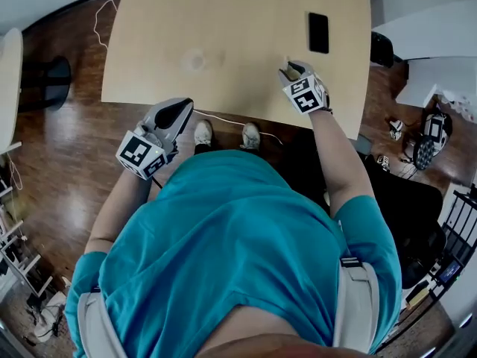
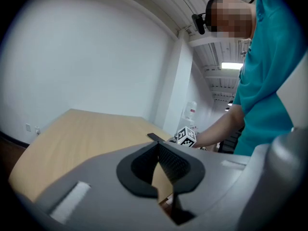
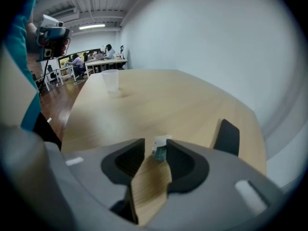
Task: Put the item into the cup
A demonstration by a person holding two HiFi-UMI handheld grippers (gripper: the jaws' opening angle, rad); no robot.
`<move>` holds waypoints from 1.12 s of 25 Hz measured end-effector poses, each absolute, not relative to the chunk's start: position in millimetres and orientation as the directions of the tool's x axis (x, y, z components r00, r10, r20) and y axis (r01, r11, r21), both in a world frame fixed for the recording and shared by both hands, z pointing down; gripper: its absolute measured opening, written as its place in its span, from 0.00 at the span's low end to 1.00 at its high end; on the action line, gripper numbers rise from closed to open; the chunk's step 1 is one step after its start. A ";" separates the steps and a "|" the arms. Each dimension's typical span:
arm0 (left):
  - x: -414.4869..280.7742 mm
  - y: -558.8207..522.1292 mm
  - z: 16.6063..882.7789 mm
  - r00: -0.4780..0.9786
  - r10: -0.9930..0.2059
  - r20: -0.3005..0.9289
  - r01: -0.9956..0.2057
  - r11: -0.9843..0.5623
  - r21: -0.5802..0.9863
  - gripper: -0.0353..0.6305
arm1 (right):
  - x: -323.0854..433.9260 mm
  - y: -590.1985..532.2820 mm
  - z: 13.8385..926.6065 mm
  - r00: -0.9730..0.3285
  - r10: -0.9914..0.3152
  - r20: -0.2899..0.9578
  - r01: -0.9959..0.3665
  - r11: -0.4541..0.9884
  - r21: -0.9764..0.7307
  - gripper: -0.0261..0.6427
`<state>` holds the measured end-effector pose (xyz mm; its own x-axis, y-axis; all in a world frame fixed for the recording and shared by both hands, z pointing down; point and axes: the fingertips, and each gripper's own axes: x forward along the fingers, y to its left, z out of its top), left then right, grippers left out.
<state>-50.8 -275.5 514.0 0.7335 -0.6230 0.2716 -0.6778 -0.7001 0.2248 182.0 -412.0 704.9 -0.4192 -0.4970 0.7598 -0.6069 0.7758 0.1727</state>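
Observation:
A clear plastic cup [image 1: 195, 60] stands upright near the middle of the light wooden table [image 1: 246, 13]; the right gripper view has this cup [image 3: 110, 81] far ahead. My right gripper [image 1: 289, 67] is low over the table's near edge, tilted down and open. A small white and teal item [image 3: 160, 149] sits between its tips [image 3: 155, 146] on the tabletop. My left gripper [image 1: 182, 109] hangs just off the table's near edge, above the floor. Its jaws [image 2: 157, 146] meet at the tips, with nothing in them.
A black phone [image 1: 318, 32] lies flat on the table beyond the right gripper, to its right in that gripper's view [image 3: 226, 137]. A white cable [image 1: 231, 121] runs along the floor under the table edge. Bags and gear [image 1: 428, 136] lie on the floor at right.

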 end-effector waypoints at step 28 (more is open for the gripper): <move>-111.4 -269.6 520.8 0.662 -0.710 0.240 -0.748 -0.605 0.274 0.06 | -37.1 -391.1 568.7 -0.752 -0.326 0.573 -0.312 0.942 0.126 0.08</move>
